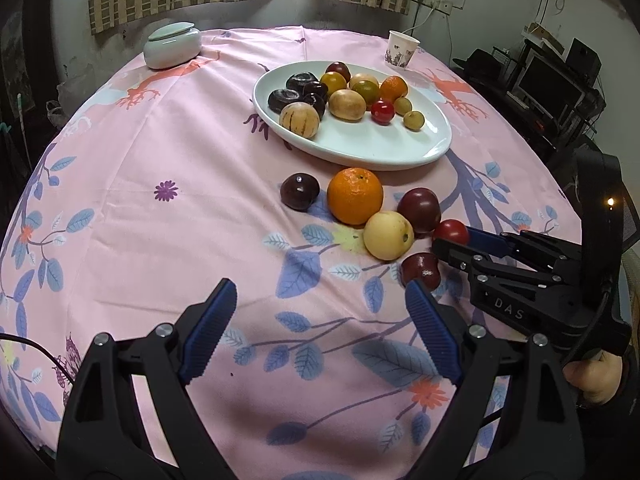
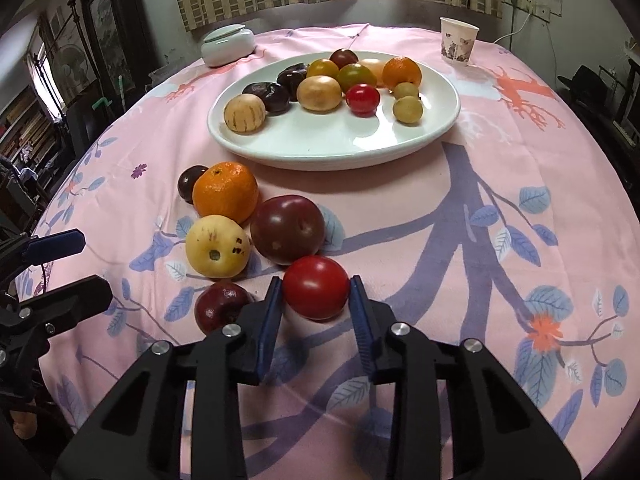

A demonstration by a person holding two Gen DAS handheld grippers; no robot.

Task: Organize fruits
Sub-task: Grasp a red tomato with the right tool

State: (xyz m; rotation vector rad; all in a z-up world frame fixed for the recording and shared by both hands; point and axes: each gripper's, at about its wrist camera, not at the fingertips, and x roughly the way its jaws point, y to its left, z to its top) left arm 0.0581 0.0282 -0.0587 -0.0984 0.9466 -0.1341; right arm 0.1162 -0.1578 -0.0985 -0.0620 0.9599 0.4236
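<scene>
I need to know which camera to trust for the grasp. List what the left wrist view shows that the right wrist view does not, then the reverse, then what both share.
Only the left wrist view: the open left gripper over bare cloth, and the right gripper's body with the hand holding it.

Only the right wrist view: the right gripper head-on, pads against both sides of the red tomato.

Both: the white plate of fruit, the orange, the yellow fruit, the paper cup.

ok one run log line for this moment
right gripper: shut on red tomato | left gripper: open, empty | loose fruit on cloth: six | plate: partly filled
</scene>
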